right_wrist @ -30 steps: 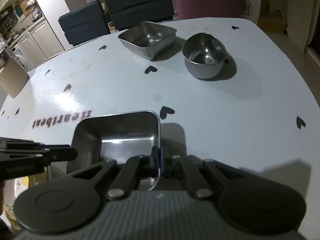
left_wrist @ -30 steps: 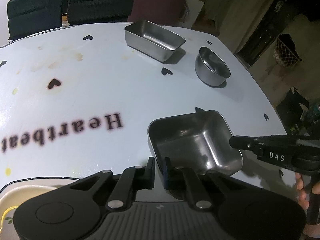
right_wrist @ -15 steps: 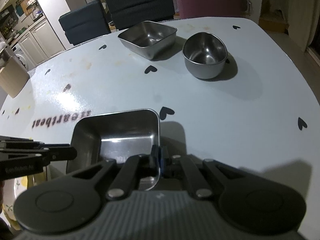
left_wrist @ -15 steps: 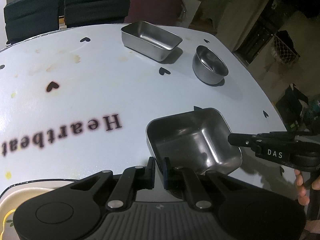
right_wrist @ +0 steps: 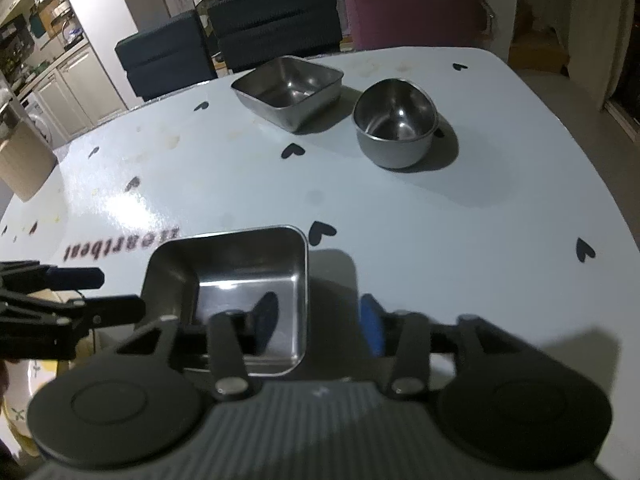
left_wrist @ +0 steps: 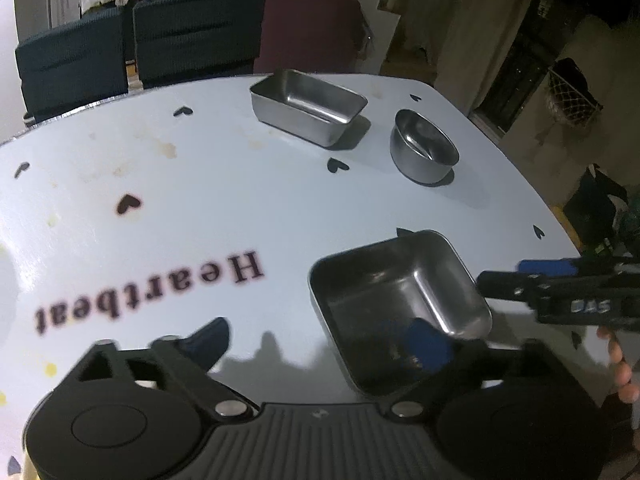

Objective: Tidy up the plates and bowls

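Steel square dish (left_wrist: pixel 400 308) sits on the near right part of the white worktop (left_wrist: pixel 208 184), flat on its base with its mouth facing up. In the right wrist view the same dish (right_wrist: pixel 240 280) shows a slightly longer axis running left to right, its rounded corners squared to the near edge of the worktop. It looks freshly parked between the two tools, so my reading is that it has been set down here and let go.

Left tongs (left_wrist: pixel 320 340) are spread wide: one finger lies over the bare worktop to the left of the dish, the other hangs over the dish's near rim, neither pinching it. Right tongs (right_wrist: pixel 316 320) are likewise spread, one finger over the dish's interior, the other outside its right wall, straddling that wall without visibly gripping it.

Farther off, at the far side, a second rectangular steel tray (left_wrist: pixel 308 106) rests with its long axis running from far left to near right, and a round steel bowl (left_wrist: pixel 424 152) stands just to its right, apart from it. Those two probably belong with the near dish, perhaps nested. Dark chairs (left_wrist: pixel 160 40) line the far edge.
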The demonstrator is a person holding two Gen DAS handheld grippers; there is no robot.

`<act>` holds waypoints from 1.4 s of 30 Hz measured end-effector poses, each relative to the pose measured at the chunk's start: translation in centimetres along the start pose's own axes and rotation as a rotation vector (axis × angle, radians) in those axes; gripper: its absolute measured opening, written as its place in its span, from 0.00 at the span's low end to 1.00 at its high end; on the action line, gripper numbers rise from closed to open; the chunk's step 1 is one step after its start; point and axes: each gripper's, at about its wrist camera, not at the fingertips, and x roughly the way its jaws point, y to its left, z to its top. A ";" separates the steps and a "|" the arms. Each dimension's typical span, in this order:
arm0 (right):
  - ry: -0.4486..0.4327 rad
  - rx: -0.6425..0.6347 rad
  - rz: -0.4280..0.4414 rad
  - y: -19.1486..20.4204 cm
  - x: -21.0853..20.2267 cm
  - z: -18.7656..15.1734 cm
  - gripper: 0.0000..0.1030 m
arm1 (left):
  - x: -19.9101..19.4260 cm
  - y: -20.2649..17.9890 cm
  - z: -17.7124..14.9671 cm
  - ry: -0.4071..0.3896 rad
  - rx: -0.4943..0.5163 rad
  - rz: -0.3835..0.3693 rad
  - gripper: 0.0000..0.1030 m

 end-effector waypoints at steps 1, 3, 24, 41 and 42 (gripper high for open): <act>-0.005 0.010 -0.002 -0.1 -0.3 0.0 0.72 | -0.1 0.0 0.1 -0.008 0.005 0.009 0.97; -0.025 0.023 -0.003 -0.2 -0.8 0.1 0.82 | -0.4 0.0 0.3 -0.021 0.013 0.018 0.98; -0.240 0.208 -0.062 -5.3 -0.5 4.1 1.00 | 0.7 3.0 8.9 -0.171 0.049 0.111 1.00; -0.172 0.662 0.174 -4.9 7.0 9.1 0.80 | 8.3 3.5 17.7 -0.214 0.131 0.242 1.00; -0.168 0.672 0.178 -4.7 7.3 9.3 0.79 | 8.9 3.5 17.9 -0.212 0.134 0.247 1.00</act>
